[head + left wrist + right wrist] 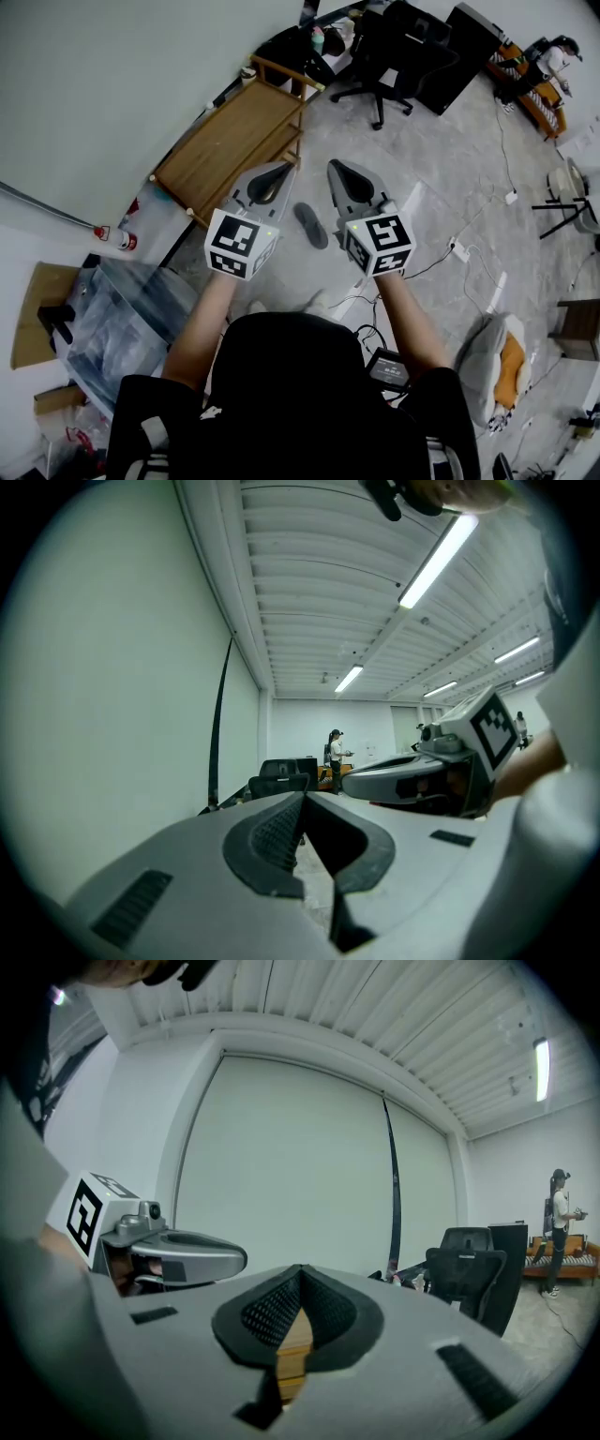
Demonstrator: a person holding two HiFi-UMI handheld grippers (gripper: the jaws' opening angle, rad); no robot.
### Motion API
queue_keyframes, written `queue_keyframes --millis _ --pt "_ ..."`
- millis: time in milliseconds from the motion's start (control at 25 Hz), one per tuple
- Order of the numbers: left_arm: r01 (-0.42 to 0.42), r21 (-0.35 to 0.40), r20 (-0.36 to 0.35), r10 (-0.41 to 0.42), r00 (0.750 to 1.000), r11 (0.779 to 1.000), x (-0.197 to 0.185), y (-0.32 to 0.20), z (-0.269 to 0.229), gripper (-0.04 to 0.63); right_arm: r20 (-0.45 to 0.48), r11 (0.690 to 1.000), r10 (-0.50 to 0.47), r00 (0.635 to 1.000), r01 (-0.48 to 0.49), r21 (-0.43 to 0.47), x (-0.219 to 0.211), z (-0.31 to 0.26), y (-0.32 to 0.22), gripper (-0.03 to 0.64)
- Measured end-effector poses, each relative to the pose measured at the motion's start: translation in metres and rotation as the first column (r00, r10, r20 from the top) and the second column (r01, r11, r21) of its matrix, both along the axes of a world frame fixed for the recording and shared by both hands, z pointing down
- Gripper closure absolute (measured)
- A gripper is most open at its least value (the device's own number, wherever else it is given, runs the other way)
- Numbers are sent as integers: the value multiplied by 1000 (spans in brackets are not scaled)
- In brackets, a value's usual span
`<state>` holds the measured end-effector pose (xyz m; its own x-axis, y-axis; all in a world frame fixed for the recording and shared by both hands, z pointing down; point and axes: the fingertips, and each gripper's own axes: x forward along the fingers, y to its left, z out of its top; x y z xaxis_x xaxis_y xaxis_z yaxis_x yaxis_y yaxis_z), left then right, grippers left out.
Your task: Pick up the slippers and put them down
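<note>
Forearms (202, 328): extended forward.
Left gripper (281, 170): jaws closed, empty.
Right gripper (337, 168): jaws closed, empty.
Slipper (311, 225): dark, flat on floor (441, 187), between both grippers.

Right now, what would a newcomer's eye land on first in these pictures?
First come the two marker-cubed grippers held side by side at the centre of the head view, the left gripper and the right gripper, both with jaws together and nothing between them. Just past them one dark slipper lies on the grey floor, with a low wooden bench beyond on the left.
</note>
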<state>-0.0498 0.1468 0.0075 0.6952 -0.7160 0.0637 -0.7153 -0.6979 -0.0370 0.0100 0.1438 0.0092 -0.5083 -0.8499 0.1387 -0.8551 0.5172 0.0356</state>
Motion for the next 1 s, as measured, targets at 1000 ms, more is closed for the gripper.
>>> queue_keyframes --millis 1000 --pt "-3 13 -13 3 1000 1000 -7 -3 -5 589 -29 1000 6 1000 -6 3 -8 3 0 618"
